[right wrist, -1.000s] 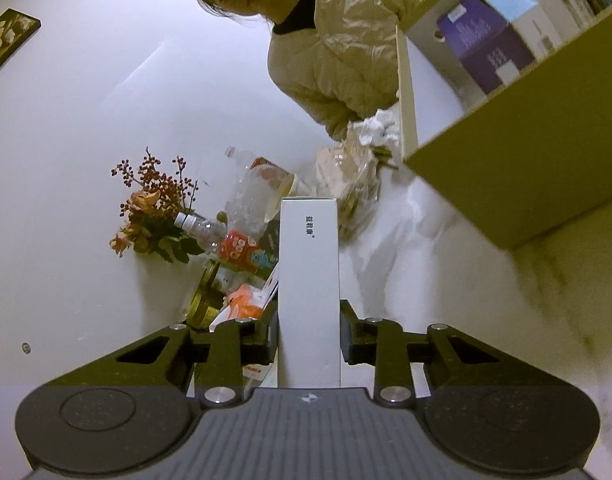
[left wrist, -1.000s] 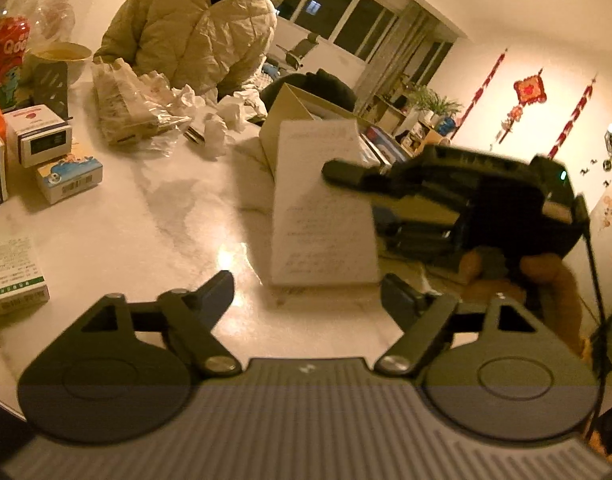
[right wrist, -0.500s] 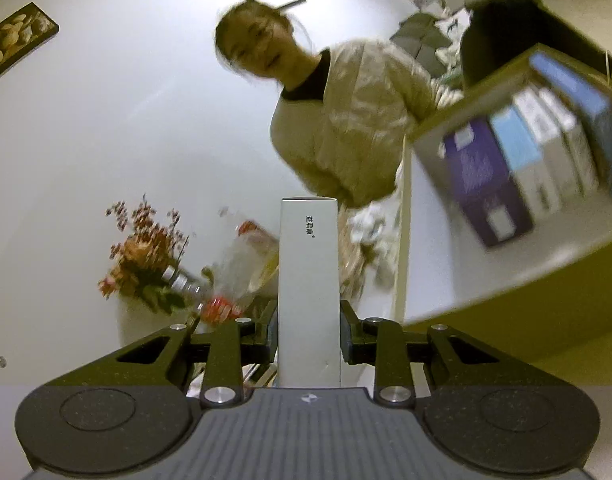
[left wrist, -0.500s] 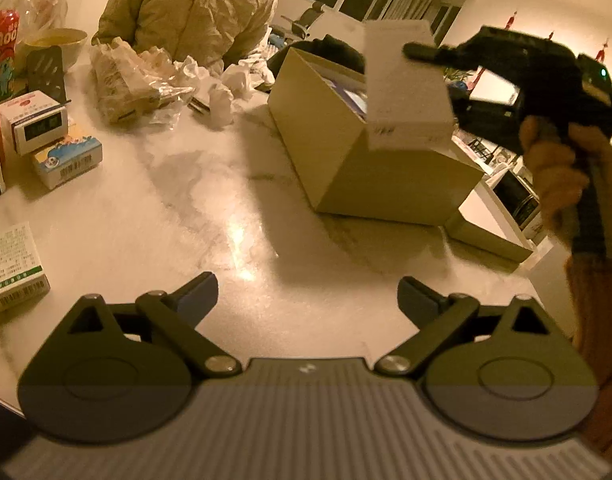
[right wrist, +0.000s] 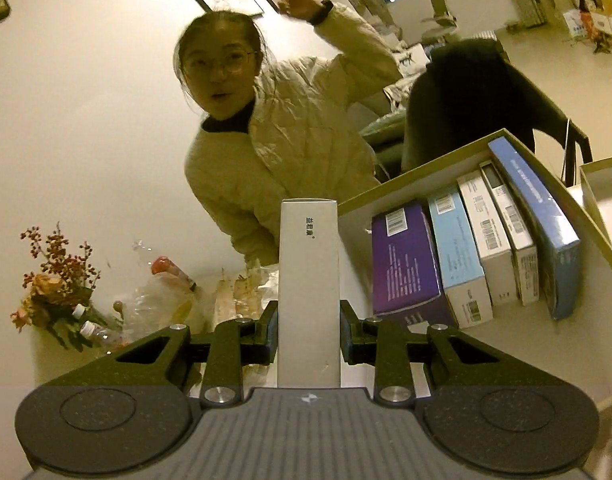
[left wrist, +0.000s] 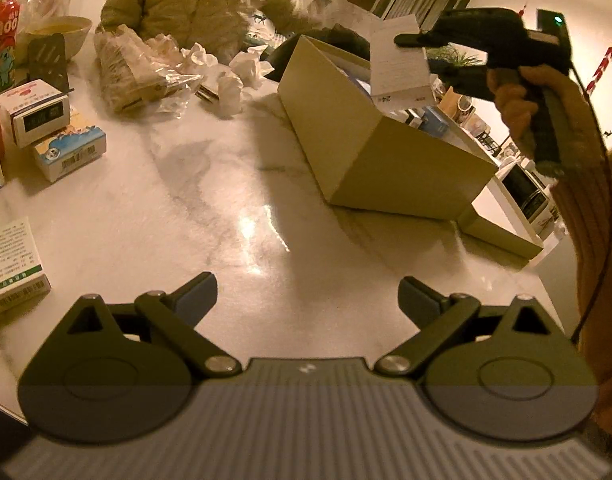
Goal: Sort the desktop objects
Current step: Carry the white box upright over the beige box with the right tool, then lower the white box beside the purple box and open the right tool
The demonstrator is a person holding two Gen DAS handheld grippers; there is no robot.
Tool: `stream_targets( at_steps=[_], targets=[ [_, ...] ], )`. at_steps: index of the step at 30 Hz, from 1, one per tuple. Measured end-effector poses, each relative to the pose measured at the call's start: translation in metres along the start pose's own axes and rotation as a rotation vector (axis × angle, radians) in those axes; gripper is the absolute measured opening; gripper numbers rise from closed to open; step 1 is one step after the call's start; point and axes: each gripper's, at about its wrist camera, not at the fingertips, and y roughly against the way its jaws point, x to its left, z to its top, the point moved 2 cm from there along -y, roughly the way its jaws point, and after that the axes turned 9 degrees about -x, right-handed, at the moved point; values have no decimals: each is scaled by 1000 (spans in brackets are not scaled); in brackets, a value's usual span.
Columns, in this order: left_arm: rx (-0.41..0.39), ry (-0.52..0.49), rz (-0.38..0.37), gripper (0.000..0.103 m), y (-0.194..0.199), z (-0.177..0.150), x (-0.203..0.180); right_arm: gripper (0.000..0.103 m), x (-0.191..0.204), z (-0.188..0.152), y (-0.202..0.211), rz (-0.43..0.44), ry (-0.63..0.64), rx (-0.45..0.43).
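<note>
Right claw clamps white box; seemingly above open carton

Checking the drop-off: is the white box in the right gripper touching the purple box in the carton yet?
Apart. The right wrist view shows the carton's pale wall between the white box and the purple box.

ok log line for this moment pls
right gripper: shut on white box | over open carton | left gripper: open, empty | box not yet placed

Small boxes side by side in the open box, crumpled tissues on the table behind it.
</note>
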Motion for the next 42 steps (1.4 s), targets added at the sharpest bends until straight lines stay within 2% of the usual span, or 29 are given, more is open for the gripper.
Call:
stream_targets(
  at_steps=[3, 13, 21, 33, 42],
  targets=[
    [3, 4, 7, 99, -1, 1, 2, 32, -1, 5, -17, -55, 42, 0],
    [15, 7, 22, 99, -3, 2, 8, 32, 0, 2, -86, -165, 134, 78],
    [17, 24, 37, 99, -3, 3, 17, 32, 4, 2, -130, -231, 206, 86],
    [21, 31, 49, 99, -3, 3, 20, 35, 6, 5, -149, -248, 258, 81],
    [22, 30, 50, 99, -4, 2, 21, 35, 9, 6, -136, -233, 283, 96]
  ],
)
